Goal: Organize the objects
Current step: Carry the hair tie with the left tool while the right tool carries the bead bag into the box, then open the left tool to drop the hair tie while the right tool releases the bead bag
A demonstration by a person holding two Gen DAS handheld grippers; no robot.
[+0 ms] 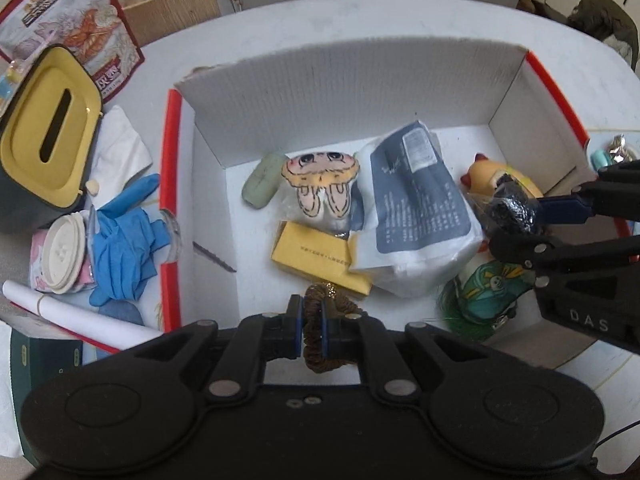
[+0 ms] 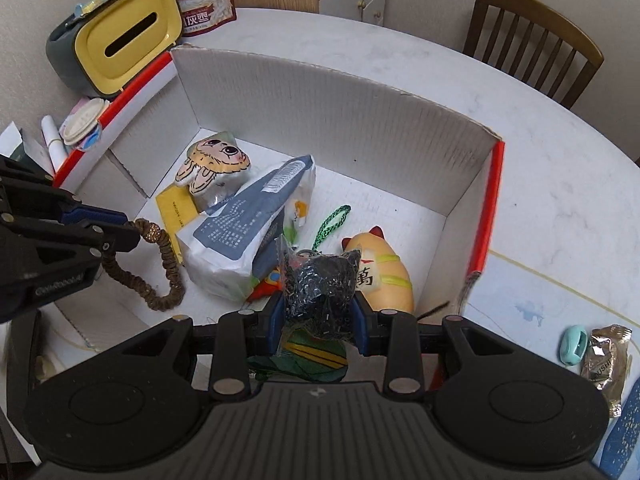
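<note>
scrunchie [image 1: 320, 334] pinched in left gripper [image 1: 314, 332] over box [image 1: 320, 80]; black packet [image 2: 322, 292] clamped in right gripper [image 2: 318, 326], same box. risk: scrunchie's loop snagging a jaw on release.

One cardboard box [image 2: 340, 120], one tissue holder [image 2: 120, 36], two blue gloves [image 1: 124, 240].

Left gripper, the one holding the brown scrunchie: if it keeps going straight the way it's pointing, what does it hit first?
Probably the yellow box lying in the cardboard box: it sits just beyond the left gripper and its scrunchie. Depth is unclear.
</note>
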